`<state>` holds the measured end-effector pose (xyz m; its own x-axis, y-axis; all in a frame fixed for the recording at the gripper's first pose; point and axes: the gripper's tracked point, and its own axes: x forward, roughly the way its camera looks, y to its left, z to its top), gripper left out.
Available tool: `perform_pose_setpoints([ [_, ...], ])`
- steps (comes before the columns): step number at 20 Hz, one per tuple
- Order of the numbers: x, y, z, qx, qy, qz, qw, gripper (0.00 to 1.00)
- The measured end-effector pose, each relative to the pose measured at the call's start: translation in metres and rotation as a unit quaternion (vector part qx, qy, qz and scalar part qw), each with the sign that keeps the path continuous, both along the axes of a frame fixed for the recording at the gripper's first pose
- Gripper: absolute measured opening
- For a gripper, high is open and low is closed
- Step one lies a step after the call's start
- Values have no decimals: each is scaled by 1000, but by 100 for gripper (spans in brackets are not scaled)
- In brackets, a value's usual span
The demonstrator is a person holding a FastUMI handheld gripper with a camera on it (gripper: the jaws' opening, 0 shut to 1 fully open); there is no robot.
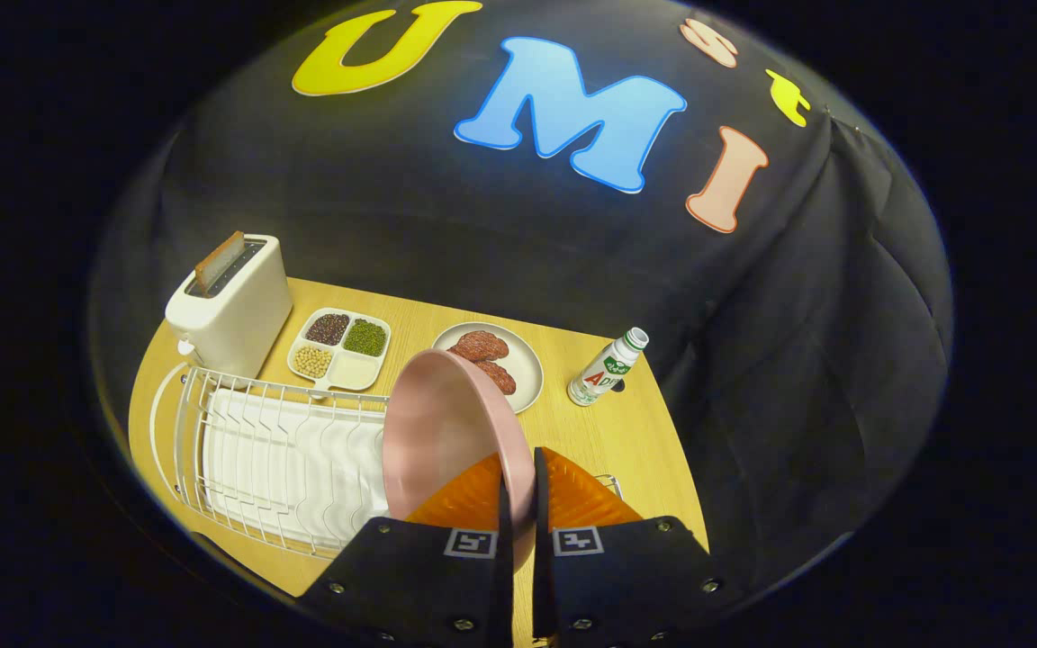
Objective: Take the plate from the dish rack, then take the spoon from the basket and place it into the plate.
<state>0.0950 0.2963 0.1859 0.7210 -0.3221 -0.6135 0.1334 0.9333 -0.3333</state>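
Note:
A pink plate (436, 432) stands on edge, lifted above the right end of the white wire dish rack (248, 450). My gripper (518, 490) is shut on the plate's rim, one finger on each side of it. The plate's lower part is hidden behind my fingers (473, 508). A bit of wire basket (610, 486) peeks out just right of my fingers; I cannot see a spoon.
On the wooden table (608, 432) beyond the rack stand a white toaster (230, 306) with a slice of bread, a white divided tray (341, 348) of beans, a plate of meat patties (505, 360) and a small bottle (607, 367) to the right.

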Motion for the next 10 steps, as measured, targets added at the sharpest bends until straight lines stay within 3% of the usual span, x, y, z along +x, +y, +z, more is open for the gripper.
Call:
perform_pose_setpoints([
  [10,-87,-74,8,147,-6,14,989,8],
])
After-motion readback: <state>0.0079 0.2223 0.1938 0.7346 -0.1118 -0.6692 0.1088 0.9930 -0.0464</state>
